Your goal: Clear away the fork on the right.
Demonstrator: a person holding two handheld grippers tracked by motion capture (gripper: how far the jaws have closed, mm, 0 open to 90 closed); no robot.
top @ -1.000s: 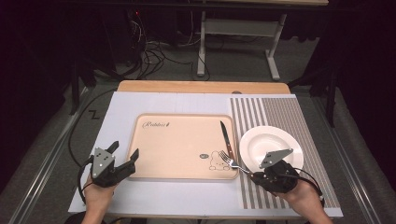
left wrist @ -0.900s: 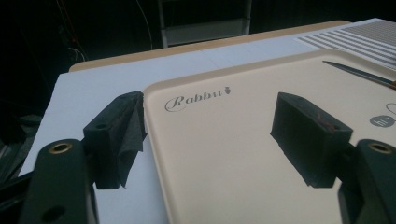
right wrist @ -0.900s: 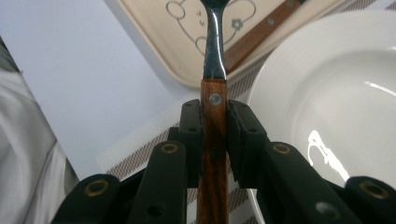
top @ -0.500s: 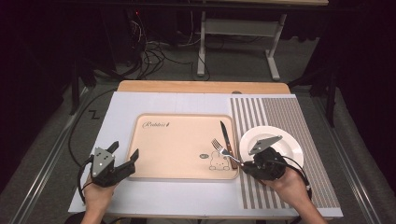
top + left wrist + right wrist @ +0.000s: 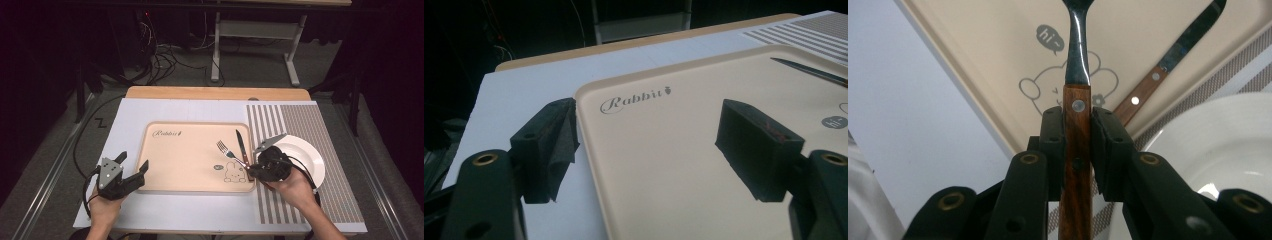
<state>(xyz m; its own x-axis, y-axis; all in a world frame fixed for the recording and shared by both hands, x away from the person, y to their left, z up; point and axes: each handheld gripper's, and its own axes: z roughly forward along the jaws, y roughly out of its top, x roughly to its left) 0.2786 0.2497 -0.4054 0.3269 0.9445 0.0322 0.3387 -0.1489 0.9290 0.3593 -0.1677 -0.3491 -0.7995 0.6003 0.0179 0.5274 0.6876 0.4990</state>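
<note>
Shifted leftward since the earlier frames: right gripper (image 5: 248,169) and its fork (image 5: 228,152), off the plate (image 5: 311,159) side and now over the tray's right part, tines pointing up and left above the bare tray floor. No visible change at the left gripper (image 5: 134,169) across the same frames.

Reading left to right now. At the tray's (image 5: 150,165) left edge, left gripper low over the surface (image 5: 125,120), jaws wide apart and empty, one pad (image 5: 551,137) just outside the rim, the other (image 5: 754,140) over the tray floor, so the rim runs between them without a clamp on it. Further right, printed rabbit (image 5: 233,173) near the tray's lower right corner, with the fork above it. Just beside, knife (image 5: 241,146) flat on the tray along its right edge, wooden handle toward the person. Right of that, right gripper, then the white plate on the striped mat (image 5: 320,125), bare.

Progress, as a judgement: fork picked up and mid-carry, not yet laid down; knife apparently already placed; release of the fork left to do.

Fork against the jaws: wooden handle (image 5: 1077,150) clamped upright between both pads of the right gripper, metal neck and head clear beyond the tips, handle end trailing back toward the hand.
</note>
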